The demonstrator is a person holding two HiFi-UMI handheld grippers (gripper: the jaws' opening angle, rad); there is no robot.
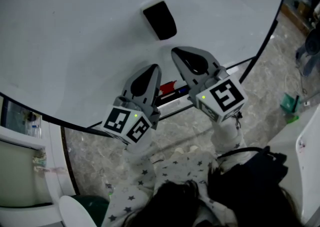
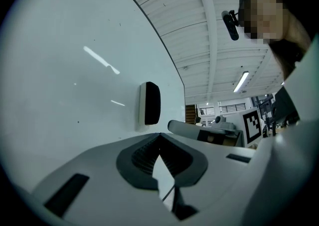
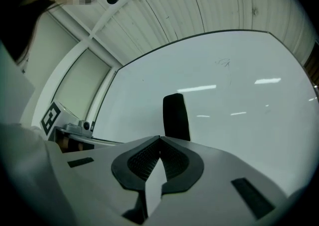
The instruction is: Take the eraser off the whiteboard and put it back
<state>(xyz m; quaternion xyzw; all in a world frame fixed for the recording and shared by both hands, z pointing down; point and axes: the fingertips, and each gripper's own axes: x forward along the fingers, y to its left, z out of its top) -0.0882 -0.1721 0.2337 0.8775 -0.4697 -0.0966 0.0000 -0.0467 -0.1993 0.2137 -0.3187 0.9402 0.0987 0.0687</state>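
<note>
A black eraser (image 1: 160, 19) clings to the white whiteboard (image 1: 75, 31); it also shows as a dark block with a white back, the eraser (image 2: 149, 103), and as a black upright block, the eraser (image 3: 176, 117). My right gripper (image 1: 178, 52) is shut with nothing between its jaws, tips a short way below the eraser and apart from it. My left gripper (image 1: 152, 68) is shut and empty too, lower and to the left. In the right gripper view the right gripper (image 3: 159, 138) points at the eraser's lower end. The left gripper (image 2: 159, 135) has its jaws meeting at the tips.
The board's marker tray (image 1: 172, 96) under the grippers holds a red marker (image 1: 167, 88) and a dark one. A stone-patterned floor (image 1: 265, 96) lies beyond the board's black edge. A green object (image 1: 289, 104) stands on the floor at right.
</note>
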